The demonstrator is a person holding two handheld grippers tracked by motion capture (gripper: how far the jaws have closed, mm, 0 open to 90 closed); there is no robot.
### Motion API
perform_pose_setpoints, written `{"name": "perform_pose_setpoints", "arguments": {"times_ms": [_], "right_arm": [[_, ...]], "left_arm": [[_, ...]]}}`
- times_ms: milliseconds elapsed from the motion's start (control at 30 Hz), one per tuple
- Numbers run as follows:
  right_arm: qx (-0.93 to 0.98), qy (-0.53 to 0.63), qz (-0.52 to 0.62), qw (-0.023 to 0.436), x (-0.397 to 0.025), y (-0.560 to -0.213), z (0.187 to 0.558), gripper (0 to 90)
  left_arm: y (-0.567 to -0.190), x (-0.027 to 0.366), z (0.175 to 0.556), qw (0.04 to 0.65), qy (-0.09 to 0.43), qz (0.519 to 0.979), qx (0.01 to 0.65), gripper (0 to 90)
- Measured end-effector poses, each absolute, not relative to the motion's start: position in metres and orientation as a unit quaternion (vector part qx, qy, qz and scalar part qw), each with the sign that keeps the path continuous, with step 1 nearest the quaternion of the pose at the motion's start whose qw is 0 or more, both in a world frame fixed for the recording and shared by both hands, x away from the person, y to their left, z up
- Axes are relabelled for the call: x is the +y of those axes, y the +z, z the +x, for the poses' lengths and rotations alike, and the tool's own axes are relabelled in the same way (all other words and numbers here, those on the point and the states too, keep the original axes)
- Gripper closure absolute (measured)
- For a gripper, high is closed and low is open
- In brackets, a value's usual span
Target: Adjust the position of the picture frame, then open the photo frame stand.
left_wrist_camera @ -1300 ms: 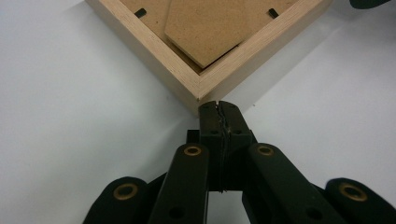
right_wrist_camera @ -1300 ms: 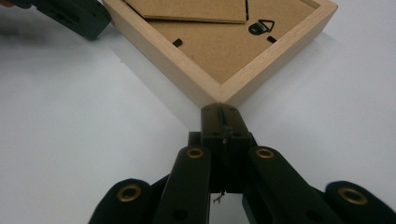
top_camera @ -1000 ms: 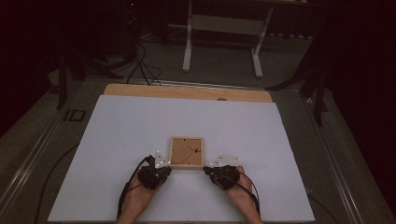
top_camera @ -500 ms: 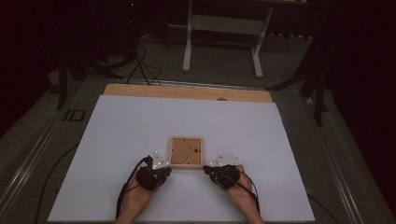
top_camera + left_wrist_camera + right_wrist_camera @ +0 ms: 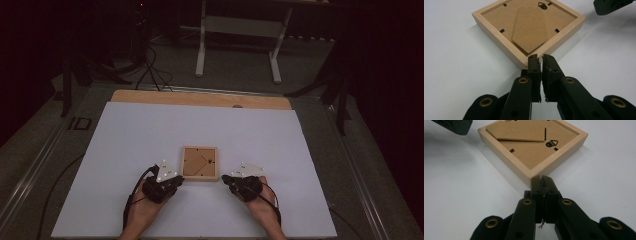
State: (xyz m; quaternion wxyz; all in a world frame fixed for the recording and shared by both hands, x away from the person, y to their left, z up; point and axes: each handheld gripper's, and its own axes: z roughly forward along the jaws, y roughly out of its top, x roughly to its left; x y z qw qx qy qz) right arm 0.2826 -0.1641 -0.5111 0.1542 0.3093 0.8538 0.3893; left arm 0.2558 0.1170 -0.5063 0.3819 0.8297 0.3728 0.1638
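Note:
A small wooden picture frame (image 5: 200, 162) lies face down on the white table (image 5: 150, 130), its brown backing board, stand flap and hanging hook facing up. My left gripper (image 5: 176, 179) is shut and empty, its tips right at the frame's (image 5: 529, 27) near left corner; in the left gripper view my left gripper (image 5: 539, 58) meets that corner. My right gripper (image 5: 226, 178) is also shut with nothing held, a small gap from the near right corner; in the right gripper view my right gripper (image 5: 543, 180) points at the corner of the frame (image 5: 531, 145).
A strip of bare wood (image 5: 200, 98) shows along the table's far edge. Beyond it on the dark floor stand a white desk frame (image 5: 237, 30) and cables (image 5: 150, 70). White surface lies open on all sides of the picture frame.

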Motion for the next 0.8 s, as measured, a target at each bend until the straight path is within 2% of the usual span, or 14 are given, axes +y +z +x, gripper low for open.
{"name": "perform_pose_setpoints", "arguments": {"times_ms": [167,333,600,700,800], "right_arm": [[0.853,0.391,0.308,0.157,-0.165,-0.511,0.282,88.4],[0.851,0.393,0.310,0.159,-0.164,-0.511,0.282,84.1],[0.843,0.402,0.319,0.164,-0.164,-0.510,0.283,81.8],[0.840,0.404,0.323,0.165,-0.164,-0.510,0.282,80.9],[0.839,0.404,0.322,0.169,-0.162,-0.510,0.282,80.5]], "left_arm": [[-0.504,0.117,0.255,0.388,0.169,0.827,0.370,82.3],[-0.502,0.118,0.255,0.393,0.170,0.826,0.365,78.4],[-0.495,0.116,0.256,0.404,0.167,0.825,0.357,69.0],[-0.493,0.115,0.258,0.402,0.171,0.824,0.360,61.6],[-0.491,0.112,0.263,0.399,0.174,0.825,0.359,60.2]]}}
